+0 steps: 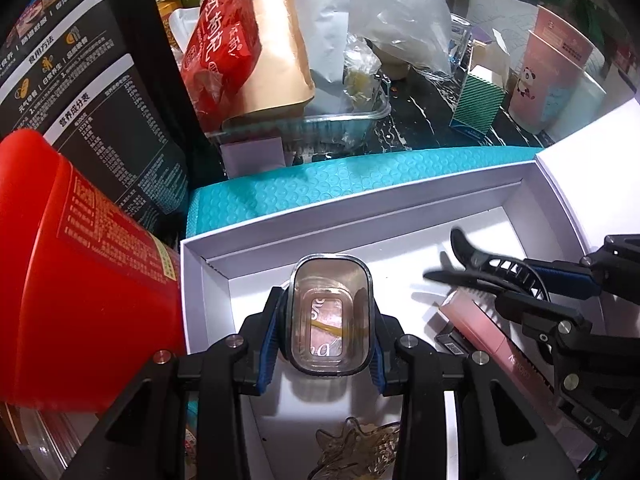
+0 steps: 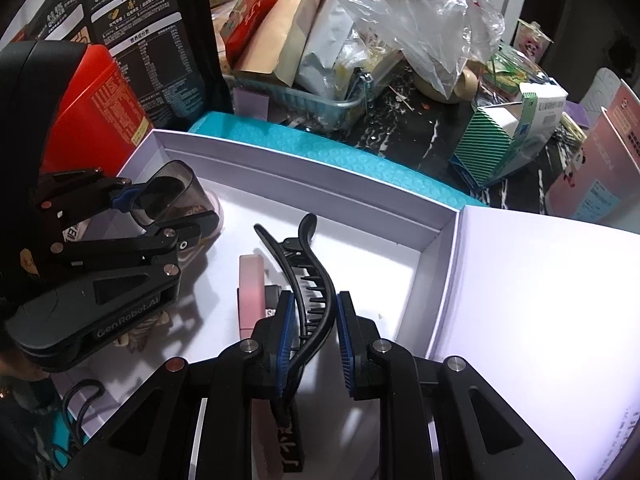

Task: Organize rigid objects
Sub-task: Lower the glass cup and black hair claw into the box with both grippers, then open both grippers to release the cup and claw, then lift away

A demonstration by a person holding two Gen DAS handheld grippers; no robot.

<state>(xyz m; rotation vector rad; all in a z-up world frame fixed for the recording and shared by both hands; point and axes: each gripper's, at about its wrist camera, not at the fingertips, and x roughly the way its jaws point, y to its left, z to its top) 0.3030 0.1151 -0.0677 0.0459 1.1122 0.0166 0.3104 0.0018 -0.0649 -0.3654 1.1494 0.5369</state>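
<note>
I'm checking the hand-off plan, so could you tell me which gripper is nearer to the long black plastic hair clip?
Right. The right gripper straddles the long black plastic hair clip; the left gripper is off to one side, gripping a smoky clear rectangular container.

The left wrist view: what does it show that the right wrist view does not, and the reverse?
Only the left wrist view shows the open mouth of the clear container gripped by the left tool, and a glassy star-shaped ornament below it. Only the right wrist view shows the gap between the right tool's right pad and the black hair clip, and a black cable. Both show the white box, the pink item, the teal mailer and the red tub.
</note>
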